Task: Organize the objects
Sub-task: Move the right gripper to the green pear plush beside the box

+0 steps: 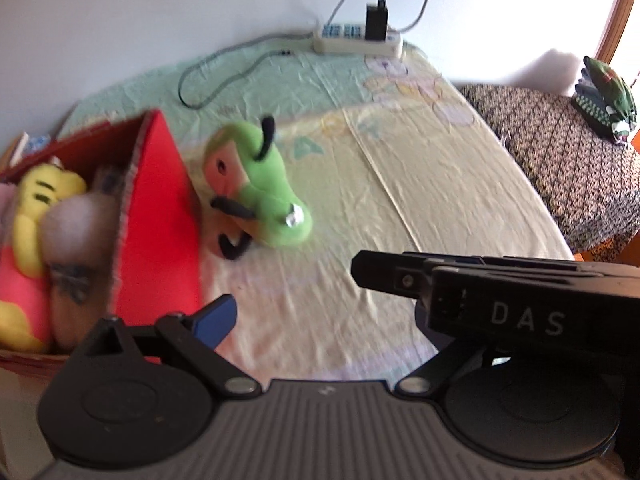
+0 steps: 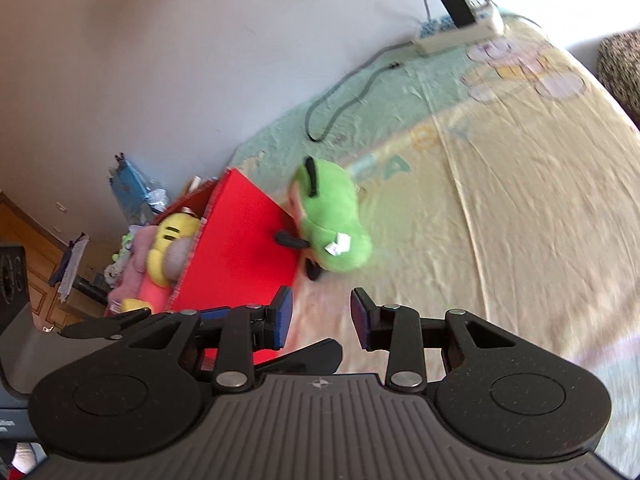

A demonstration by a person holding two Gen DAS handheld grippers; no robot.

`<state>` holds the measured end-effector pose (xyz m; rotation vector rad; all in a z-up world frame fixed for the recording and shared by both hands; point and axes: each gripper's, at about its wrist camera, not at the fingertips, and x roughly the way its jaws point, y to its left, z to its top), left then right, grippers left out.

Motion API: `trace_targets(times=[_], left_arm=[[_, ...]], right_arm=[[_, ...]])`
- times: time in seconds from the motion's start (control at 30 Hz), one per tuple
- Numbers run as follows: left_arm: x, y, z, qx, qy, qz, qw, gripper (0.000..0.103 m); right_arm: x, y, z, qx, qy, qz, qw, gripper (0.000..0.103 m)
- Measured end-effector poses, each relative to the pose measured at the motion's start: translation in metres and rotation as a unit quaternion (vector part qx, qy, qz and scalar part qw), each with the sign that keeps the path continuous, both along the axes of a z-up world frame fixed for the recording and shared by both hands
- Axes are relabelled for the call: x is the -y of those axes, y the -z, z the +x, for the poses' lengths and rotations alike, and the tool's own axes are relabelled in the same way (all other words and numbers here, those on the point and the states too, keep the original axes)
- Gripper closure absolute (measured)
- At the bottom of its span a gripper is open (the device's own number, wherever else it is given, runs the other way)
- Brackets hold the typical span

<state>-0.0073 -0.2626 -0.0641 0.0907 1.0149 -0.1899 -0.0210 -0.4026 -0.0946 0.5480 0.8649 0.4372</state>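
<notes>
A green plush toy (image 1: 260, 188) with black limbs and a pink face lies on the pale yellow bed sheet (image 1: 420, 184), touching the side of a red box (image 1: 156, 220). The box holds a yellow and pink plush (image 1: 36, 208) and a beige one (image 1: 76, 224). My left gripper (image 1: 320, 312) is open wide, a short way before the green toy. Its blue-padded left finger (image 1: 218, 318) shows, while a black part lettered DAS (image 1: 496, 300) covers the right one. My right gripper (image 2: 322, 316) stands narrowly open over the sheet with nothing between its pads, just short of the green plush toy (image 2: 332, 220) and the red box (image 2: 236, 240).
A white power strip (image 1: 356, 40) with a black charger and a looping grey cable (image 1: 208, 88) lies at the far edge by the wall. A dark patterned cover (image 1: 560, 152) with folded green cloth (image 1: 608, 92) is to the right. Clutter and wooden furniture (image 2: 36, 264) sit past the box.
</notes>
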Motion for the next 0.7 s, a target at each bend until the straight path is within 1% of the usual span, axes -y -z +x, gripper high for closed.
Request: trace_targets(times=[0.17,0.23,0.33,0.37,0.4,0.57,0.63,0.7], left_arm=[[0.000,0.027,0.010,-0.035,0.004,-0.004,0.9994,0.007],[0.000,0.036,0.013,-0.044,0.004,-0.008,0.9990,0.007],[0.001,0.046,0.015,-0.055,0.013,-0.006,0.9984,0.007],[0.002,0.049,0.016,-0.057,0.016,-0.004,0.9982,0.004],[0.002,0.051,0.016,-0.059,0.018,-0.003,0.9981,0.001],[-0.004,0.056,0.021,-0.060,0.025,-0.002,0.9979,0.001],[-0.008,0.057,0.023,-0.064,0.023,-0.006,0.9977,0.001],[-0.012,0.060,0.024,-0.068,0.024,-0.014,0.9973,0.004]], right_arm=[[0.001,0.017,0.005,-0.028,0.008,-0.012,0.999,0.067],[0.001,0.022,0.006,-0.035,0.010,-0.018,0.999,0.067],[0.002,0.031,0.010,-0.046,0.016,-0.014,0.999,0.067],[0.002,0.033,0.013,-0.050,0.018,-0.014,0.998,0.067],[0.001,0.035,0.014,-0.053,0.019,-0.015,0.998,0.067],[-0.003,0.040,0.024,-0.056,0.019,-0.017,0.998,0.067],[-0.004,0.041,0.029,-0.055,0.015,-0.017,0.998,0.067],[-0.006,0.041,0.035,-0.053,0.010,-0.016,0.998,0.067]])
